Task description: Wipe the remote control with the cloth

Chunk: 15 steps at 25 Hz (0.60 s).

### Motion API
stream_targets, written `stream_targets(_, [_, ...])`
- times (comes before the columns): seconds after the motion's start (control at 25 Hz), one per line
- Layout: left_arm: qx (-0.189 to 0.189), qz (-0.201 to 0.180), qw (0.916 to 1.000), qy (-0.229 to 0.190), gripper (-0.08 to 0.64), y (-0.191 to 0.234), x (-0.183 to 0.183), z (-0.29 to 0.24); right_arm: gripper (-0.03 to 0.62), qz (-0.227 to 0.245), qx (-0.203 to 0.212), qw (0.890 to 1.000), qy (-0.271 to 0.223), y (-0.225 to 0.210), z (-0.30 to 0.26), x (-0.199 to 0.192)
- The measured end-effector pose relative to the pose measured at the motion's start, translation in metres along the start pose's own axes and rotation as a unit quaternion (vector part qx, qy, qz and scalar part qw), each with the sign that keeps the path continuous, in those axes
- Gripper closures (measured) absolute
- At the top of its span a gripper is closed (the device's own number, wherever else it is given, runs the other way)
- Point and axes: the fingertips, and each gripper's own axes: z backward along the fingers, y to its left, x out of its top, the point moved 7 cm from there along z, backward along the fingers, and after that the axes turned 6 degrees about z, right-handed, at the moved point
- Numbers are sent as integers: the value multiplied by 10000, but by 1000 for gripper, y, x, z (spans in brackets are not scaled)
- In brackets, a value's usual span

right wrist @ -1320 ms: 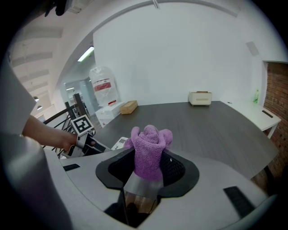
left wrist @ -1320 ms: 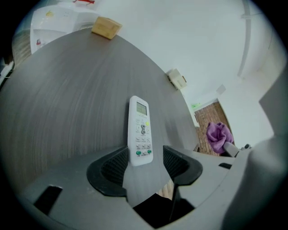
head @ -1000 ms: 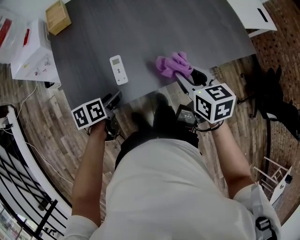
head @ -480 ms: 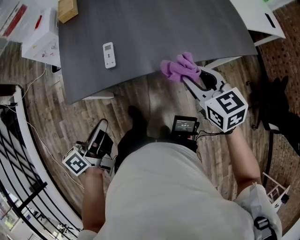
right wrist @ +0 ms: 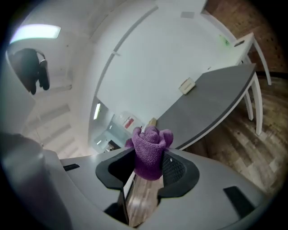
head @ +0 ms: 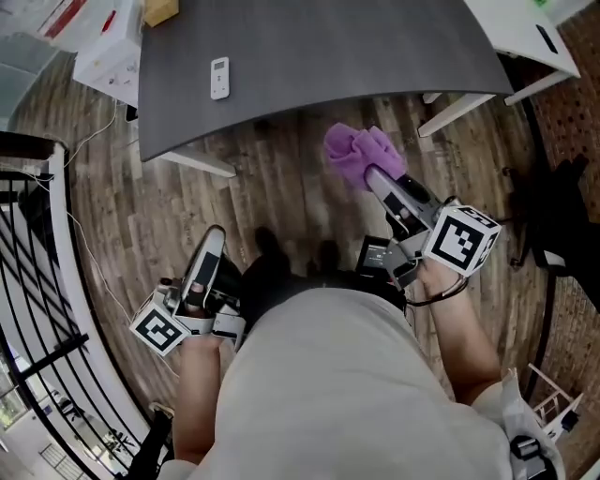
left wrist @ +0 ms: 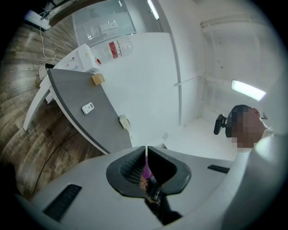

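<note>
Pose: left gripper (left wrist: 146, 152) level, jaws just closed empty | right gripper (right wrist: 150, 157) pinches cloth (head: 359, 153) above floor (head: 281, 192)

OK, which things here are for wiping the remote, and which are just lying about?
For the job:
- small white remote control, on the dark grey table
- crumpled purple cloth, clamped in the right gripper

Lying about:
- light wooden block
- white rectangular box

floor (head: 281, 187): wood planks | table (head: 328, 47): dark grey top, white legs | railing (head: 28, 216): black, left
</note>
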Motion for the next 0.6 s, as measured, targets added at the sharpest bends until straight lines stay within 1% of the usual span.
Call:
stream_targets(0.08, [-146, 21, 9999, -25, 551, -7, -1, 7, 434, -151, 230, 9995, -141, 14, 2, 8])
stream_targets(0.2, [-299, 76, 9995, 6, 550, -10, -3, 7, 434, -419, 163, 9983, -372, 31, 8, 16])
stream_targets(0.28, [-330, 71, 9994, 73, 551, -11, -2, 8, 434, -390, 134, 9983, -409, 43, 11, 15])
stream_targets(0.36, [-340, -6, 9993, 141, 551, -13, 4, 13, 434, -94, 112, 9990, -415, 56, 11, 16])
stream_targets(0.44, [-333, -158, 9991, 208, 551, -17, 9, 23, 434, 382, 7, 9984, -409, 69, 12, 20])
stream_targets(0.52, [-288, -326, 9986, 286, 551, -16, 15, 37, 434, 902, -14, 9951, -407, 85, 11, 25])
stream_targets(0.6, [-229, -384, 9984, 350, 551, -14, 20, 48, 435, 1206, 34, 9919, -391, 101, 7, 26])
